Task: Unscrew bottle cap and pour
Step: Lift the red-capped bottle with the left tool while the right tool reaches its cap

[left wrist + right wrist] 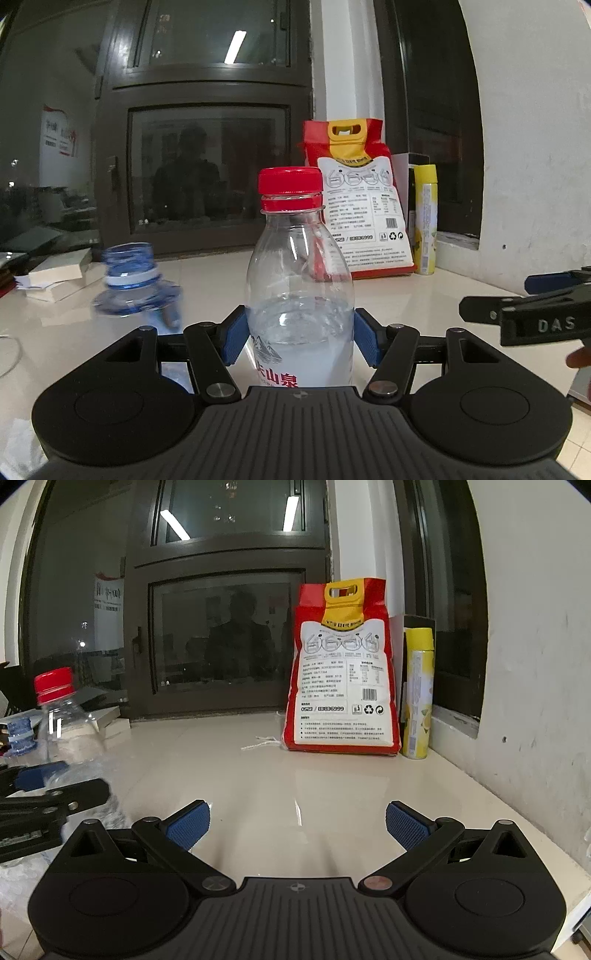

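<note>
While your left gripper (299, 341) clamps its blue-padded jaws on the lower body of the clear bottle (299, 291) at the centre of the left wrist view, the bottle stands upright, long axis vertical, with its red cap (290, 181) on top and red characters "山泉" readable on the label. Your right gripper (297, 825) points level across the pale counter (295, 775) with jaws spread wide on nothing, its side marked "DAS". At left of centre a blue bottle (135, 280) tilts, blurred.
</note>
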Available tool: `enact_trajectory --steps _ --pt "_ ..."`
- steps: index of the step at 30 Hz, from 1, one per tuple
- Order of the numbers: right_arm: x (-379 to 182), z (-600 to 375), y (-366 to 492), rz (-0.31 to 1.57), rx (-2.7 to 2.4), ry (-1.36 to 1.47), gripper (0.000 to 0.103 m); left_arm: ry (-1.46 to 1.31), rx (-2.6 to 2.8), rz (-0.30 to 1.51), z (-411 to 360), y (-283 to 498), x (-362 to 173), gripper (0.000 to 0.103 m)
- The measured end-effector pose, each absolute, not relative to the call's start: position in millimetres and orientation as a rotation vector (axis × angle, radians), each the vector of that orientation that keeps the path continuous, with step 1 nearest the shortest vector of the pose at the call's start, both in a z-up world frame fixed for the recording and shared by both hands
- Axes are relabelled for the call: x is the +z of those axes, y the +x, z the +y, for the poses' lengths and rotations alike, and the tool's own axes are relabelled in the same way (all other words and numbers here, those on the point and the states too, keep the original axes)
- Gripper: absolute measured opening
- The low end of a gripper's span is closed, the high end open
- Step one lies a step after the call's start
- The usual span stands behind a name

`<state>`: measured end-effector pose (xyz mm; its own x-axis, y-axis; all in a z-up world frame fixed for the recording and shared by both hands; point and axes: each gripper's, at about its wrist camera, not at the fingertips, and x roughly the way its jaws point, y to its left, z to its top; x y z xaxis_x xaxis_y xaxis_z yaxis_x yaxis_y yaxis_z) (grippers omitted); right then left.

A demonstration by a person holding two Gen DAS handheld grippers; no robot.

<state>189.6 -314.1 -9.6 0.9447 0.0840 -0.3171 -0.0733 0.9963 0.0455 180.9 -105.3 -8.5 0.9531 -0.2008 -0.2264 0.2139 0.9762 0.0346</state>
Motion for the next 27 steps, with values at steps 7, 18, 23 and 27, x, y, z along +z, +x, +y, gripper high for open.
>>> enact_trajectory --steps 7,18,23,27 --pt "-5 -307 179 0.314 0.096 0.023 0.103 0.046 -0.221 0.275 -85 148 -8 0.063" --pt "8 -288 159 0.307 0.193 0.008 0.103 0.060 -0.253 0.311 -80 115 -21 0.063" --pt "21 -279 146 0.283 0.265 0.019 0.103 0.086 -0.263 0.302 -86 109 -27 0.063" --pt "36 -270 131 0.260 0.374 0.017 0.103 0.109 -0.255 0.281 -92 107 -31 0.063"
